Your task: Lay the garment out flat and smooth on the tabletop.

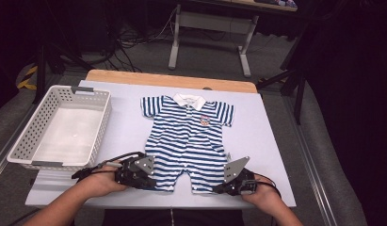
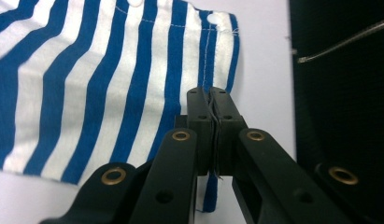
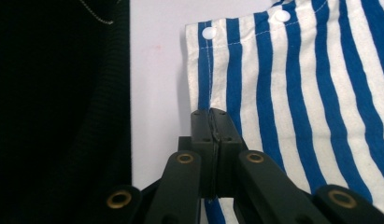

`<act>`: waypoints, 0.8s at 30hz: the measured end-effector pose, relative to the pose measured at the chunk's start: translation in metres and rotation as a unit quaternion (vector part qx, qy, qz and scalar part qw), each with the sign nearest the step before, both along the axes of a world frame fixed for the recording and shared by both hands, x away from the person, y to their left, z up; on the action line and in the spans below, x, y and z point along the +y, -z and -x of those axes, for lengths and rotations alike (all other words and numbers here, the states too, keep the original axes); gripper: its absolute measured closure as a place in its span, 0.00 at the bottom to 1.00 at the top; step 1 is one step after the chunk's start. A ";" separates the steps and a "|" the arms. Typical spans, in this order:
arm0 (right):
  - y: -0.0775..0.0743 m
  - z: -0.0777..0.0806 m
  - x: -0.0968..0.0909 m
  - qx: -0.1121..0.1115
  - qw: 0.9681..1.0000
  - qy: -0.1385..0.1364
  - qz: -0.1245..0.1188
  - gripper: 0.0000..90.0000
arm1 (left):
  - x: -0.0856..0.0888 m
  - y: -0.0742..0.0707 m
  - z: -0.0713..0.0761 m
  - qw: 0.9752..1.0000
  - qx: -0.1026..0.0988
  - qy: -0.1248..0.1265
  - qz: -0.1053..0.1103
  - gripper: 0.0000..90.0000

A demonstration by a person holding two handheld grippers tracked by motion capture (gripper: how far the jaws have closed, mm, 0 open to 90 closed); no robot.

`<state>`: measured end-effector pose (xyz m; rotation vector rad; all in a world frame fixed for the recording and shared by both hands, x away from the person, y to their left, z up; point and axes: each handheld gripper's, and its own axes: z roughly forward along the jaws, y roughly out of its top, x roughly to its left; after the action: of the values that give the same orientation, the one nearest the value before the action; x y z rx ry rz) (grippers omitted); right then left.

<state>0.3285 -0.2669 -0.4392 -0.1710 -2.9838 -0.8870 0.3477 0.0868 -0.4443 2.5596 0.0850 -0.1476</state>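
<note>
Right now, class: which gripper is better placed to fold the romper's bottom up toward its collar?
Neither alone: the left gripper and right gripper are both clamped on a leg hem of the romper; they would likely lift together.

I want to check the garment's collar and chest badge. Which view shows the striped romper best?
The high view: the whole striped romper lies flat there, collar and badge visible. The left gripper view and the right gripper view give close-ups of one leg hem each, with snaps.

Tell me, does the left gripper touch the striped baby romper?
Touching. In the left gripper view the left gripper has its jaws shut on the hem of the striped romper, with the fabric edge pinched between them.
</note>
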 end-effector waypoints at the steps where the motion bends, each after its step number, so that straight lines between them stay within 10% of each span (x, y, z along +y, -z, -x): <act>1: -0.001 0.001 -0.002 0.001 1.000 -0.001 0.001 1.00 | 0.000 0.000 0.001 1.000 0.004 0.002 0.001 0.99; 24: -0.005 0.011 -0.009 0.044 0.999 -0.021 -0.004 0.93 | 0.002 0.005 0.006 0.998 0.056 0.008 0.025 0.94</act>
<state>0.3178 -0.2760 -0.4347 -0.1435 -2.8918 -0.8648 0.3420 0.0891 -0.4494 2.5024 0.1023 -0.2945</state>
